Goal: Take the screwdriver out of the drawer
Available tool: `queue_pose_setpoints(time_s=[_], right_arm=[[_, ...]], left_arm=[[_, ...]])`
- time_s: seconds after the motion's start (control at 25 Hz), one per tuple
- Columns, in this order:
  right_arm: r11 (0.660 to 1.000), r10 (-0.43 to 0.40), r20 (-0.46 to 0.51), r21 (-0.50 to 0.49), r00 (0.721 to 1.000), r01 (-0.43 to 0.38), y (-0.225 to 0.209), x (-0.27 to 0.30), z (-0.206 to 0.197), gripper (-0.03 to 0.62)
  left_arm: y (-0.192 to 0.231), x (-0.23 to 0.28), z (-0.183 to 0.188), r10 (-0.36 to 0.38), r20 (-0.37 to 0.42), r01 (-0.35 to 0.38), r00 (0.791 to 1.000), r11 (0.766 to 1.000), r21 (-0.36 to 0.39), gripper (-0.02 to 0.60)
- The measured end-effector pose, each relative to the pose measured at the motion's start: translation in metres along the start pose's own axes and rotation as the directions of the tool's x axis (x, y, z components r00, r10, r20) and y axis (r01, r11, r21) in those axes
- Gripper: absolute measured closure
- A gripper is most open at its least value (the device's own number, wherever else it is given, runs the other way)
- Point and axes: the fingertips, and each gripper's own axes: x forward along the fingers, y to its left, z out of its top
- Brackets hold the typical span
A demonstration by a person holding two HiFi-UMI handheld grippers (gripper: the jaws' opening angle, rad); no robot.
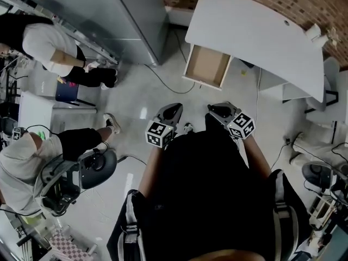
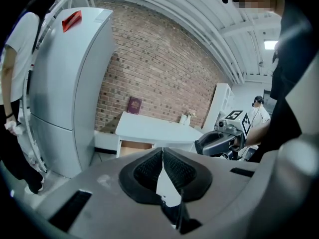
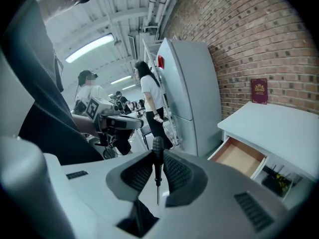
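A black-handled screwdriver (image 3: 157, 153) with a thin metal shaft stands upright between the pads of my right gripper (image 3: 158, 159), which is shut on it. In the head view the right gripper (image 1: 218, 112) is held close to my body, well back from the open wooden drawer (image 1: 206, 65) of the white desk (image 1: 255, 31). What shows of the drawer (image 3: 239, 157) looks bare inside. My left gripper (image 1: 171, 113) hangs beside the right one. Its jaws (image 2: 163, 156) are shut with nothing between them. The right gripper (image 2: 219, 142) also shows in the left gripper view.
A tall grey fridge (image 1: 136, 20) stands left of the desk. A cable (image 1: 163, 80) runs over the floor near the drawer. Two people (image 1: 49, 48) and an office chair (image 1: 92, 167) are at the left. A dark red book (image 3: 258, 91) stands on the desk.
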Motion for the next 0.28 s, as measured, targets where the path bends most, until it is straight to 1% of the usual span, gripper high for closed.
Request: queue_pose_setpoints(time_s=[0.28], right_arm=[[0.999,-0.023,0.024,-0.033,0.999,0.024,-0.007,0.002,0.014,0.473]], left_arm=[[-0.001,0.005,0.003,-0.024,0.013,0.024,1.0,1.0,0.012,0.56]])
